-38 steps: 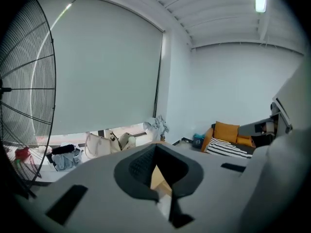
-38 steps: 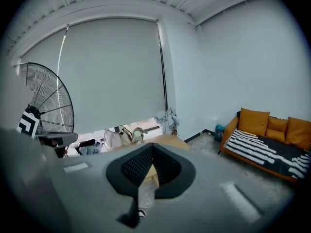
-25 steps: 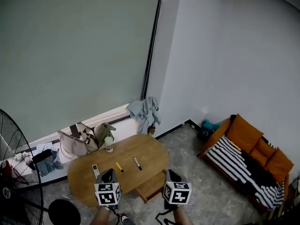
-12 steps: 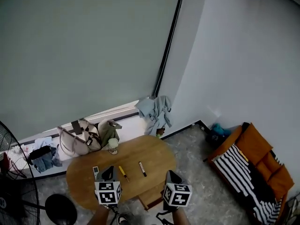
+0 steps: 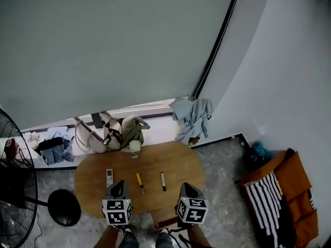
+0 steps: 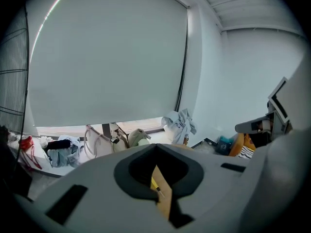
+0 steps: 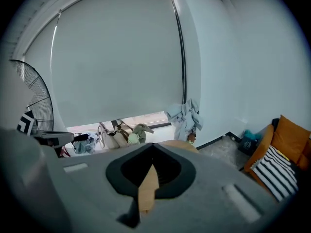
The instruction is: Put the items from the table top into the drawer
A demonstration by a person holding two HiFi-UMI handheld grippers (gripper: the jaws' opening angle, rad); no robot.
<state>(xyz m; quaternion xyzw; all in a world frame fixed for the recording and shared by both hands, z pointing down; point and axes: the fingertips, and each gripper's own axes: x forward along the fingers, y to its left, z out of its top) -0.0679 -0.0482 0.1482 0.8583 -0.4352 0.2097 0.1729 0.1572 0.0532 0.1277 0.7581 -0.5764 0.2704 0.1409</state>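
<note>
Head view shows both my forearms drawn in close at the near edge of the tabletop (image 5: 178, 161). The left gripper (image 5: 120, 185) and right gripper (image 5: 185, 188) sit side by side, well apart, both pointing forward and tipped down toward the wood.

In the left gripper view my fingers are pressed together with nothing between them. A thin slit shows only the tabletop and the yellow pen (image 5: 139, 182) beyond. In the right gripper view the fingers are likewise closed and empty.

The remote (image 5: 109, 177) lies just ahead of the left gripper. The yellow pen is beside it toward the middle, and the black-and-white marker (image 5: 163, 181) lies further right. All three lie apart on the near half. A cup (image 5: 135, 148) stands at the far edge, with bags (image 5: 101, 136) against the wall behind it.

Open wood stretches across the right end. A fan (image 5: 20, 190) stands to the left, its round base (image 5: 63, 207) near the tabletop's left end. To the right, open floor runs to the sofa (image 5: 300, 200).
</note>
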